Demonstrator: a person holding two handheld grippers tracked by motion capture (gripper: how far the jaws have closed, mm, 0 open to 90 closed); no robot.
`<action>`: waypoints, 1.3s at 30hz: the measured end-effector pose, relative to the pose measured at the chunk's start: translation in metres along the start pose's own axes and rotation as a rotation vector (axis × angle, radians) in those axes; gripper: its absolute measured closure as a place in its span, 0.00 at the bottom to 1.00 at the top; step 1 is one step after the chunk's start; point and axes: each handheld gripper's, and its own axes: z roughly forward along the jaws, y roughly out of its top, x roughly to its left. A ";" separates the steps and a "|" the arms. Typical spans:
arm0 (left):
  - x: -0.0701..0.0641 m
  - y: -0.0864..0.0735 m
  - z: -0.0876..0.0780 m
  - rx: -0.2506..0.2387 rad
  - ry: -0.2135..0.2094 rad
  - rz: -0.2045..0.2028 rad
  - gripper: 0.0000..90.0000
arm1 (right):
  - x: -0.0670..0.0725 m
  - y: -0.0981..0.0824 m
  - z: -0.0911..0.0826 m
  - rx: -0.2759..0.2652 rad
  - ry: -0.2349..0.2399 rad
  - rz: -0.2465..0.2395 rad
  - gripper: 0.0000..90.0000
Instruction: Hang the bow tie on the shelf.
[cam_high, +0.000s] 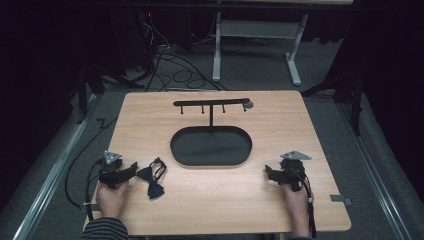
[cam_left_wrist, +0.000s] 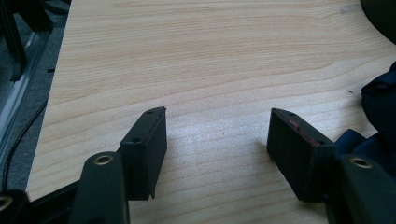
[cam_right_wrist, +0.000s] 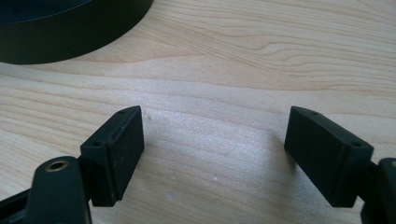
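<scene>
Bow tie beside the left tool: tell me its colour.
The bow tie is dark navy blue, plain; the high view shows it best.

Wooden worktop (cam_high: 280, 130) seen from above, black oval tray (cam_high: 211, 146) with hook rack (cam_high: 211, 103) placed centrally, dark bow tie (cam_high: 152, 177) laid just beside left gripper (cam_high: 131, 170), right gripper (cam_high: 268, 173) held well apart, both rested on worktop.
</scene>
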 end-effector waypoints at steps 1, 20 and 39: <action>0.000 0.000 0.000 0.000 0.000 0.000 0.43 | 0.000 0.000 0.000 0.000 0.000 0.000 0.23; 0.000 0.000 0.000 0.001 -0.002 -0.002 0.43 | 0.001 0.000 0.000 0.000 0.009 -0.011 0.22; 0.005 0.008 -0.023 -0.046 -0.063 -0.031 0.48 | 0.002 0.000 0.001 0.007 0.030 -0.029 0.19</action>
